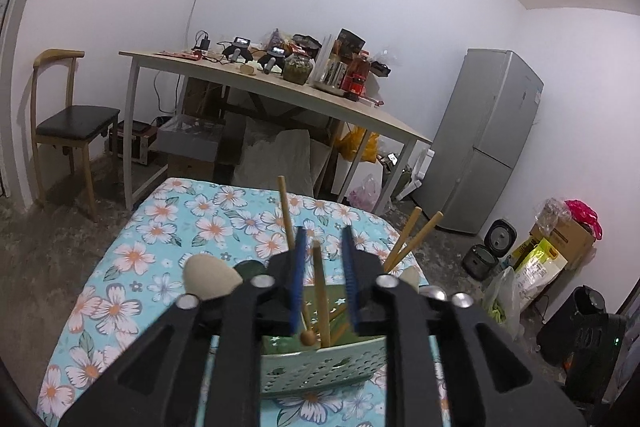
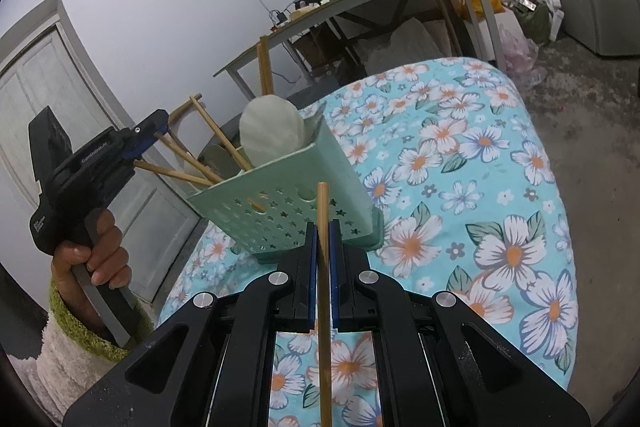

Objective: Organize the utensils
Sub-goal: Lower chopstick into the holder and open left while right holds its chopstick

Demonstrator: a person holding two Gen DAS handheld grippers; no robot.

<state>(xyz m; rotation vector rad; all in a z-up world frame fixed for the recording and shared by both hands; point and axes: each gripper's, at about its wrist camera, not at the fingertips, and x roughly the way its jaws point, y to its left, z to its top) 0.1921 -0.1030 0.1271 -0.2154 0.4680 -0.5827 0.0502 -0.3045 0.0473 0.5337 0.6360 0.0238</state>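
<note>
**Chopsticks going into the green holder, one each side**

Chopsticks are the business here, and most of them already stand in the mint-green perforated holder [image 2: 288,215], which sits on the flower-print surface [image 2: 480,187] near its edge. Several wooden sticks [image 2: 208,131] lean out of the holder's open top at loose angles, fanned toward the left gripper, alongside a pale spoon [image 2: 270,133] whose bowl pokes up above the rim. They splay because the holder is roomy and nothing keeps them upright.

One chopstick [image 1: 321,291] stands between the blue pads of the left gripper [image 1: 323,239], its lower end down inside the holder. The jaws are parted with clear gaps on both sides of the stick, so it is not pinched; it looks released to rest in the holder, a judgement only. Seen from the right wrist, a person's hand [image 2: 94,255] with a green and white fuzzy cuff holds that tool just above the holder's far rim.

Right gripper [image 2: 323,231] is clamped on another single chopstick [image 2: 323,287], pads pressed against it, the stick running upright through the jaws and rising in front of the holder's near wall. Held this way, just beside the holder, it seems to be waiting its turn.

Beyond stand a cluttered table [image 1: 280,89], a chair [image 1: 64,123] and a grey fridge [image 1: 492,135].
</note>
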